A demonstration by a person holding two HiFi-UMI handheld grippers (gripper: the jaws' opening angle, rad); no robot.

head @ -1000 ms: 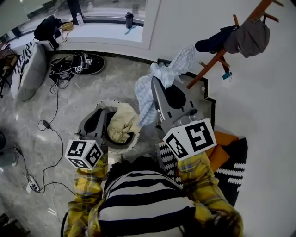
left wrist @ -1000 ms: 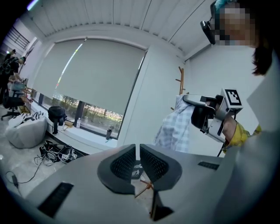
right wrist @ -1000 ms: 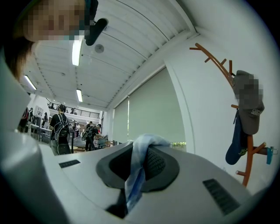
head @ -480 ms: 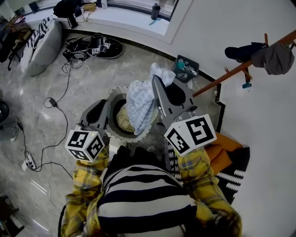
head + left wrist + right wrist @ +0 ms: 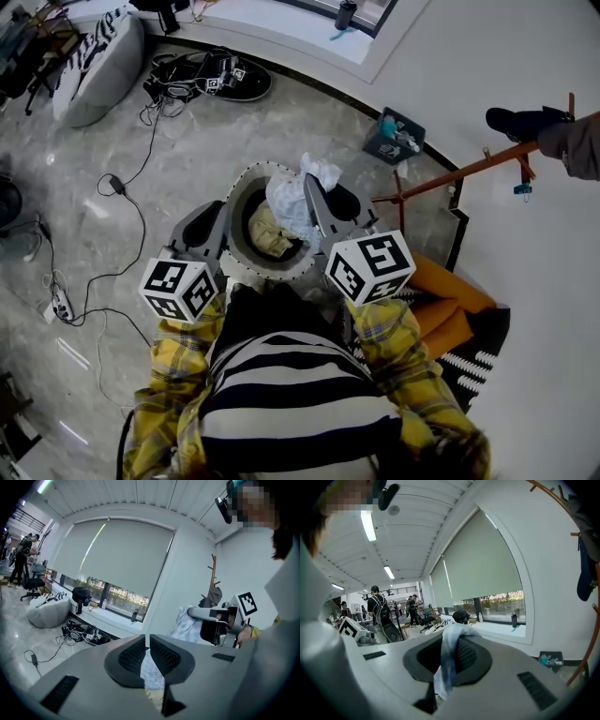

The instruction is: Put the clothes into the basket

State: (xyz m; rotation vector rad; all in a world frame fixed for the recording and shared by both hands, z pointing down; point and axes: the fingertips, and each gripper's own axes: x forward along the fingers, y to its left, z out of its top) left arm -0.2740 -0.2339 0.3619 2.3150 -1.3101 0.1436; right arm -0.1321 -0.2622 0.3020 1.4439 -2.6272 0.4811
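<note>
Right gripper point(image 5: 449, 645) has its jaws clamped on the pale blue shirt point(image 5: 289, 195), one fold pinched between them and the rest dangling; the bundle hangs over the basket point(image 5: 262, 270), at about 1 o'clock of its opening; a beige garment point(image 5: 272, 241) already lies in the bottom. Left gripper point(image 5: 147, 641) sits at the basket's 9 o'clock side, jaws drawn together to a slit and holding nothing; the cloth glimpsed through that slit lies beyond them.

That shirt looks light, thin and limp; I'd expect it to drape and slide rather than hold any shape, so a pinch on a bunched fold, well in from the hem, seems the safest hold; loose ends may snag the rim.

Hard to read: the shirt's lower end is behind the right gripper, so whether it touches the beige garment I cannot tell; the basket's 6 o'clock rim is hidden by the person's head; out at 3 o'clock the coat stand point(image 5: 450, 174) runs off the edge, its hanging things cut off.
</note>
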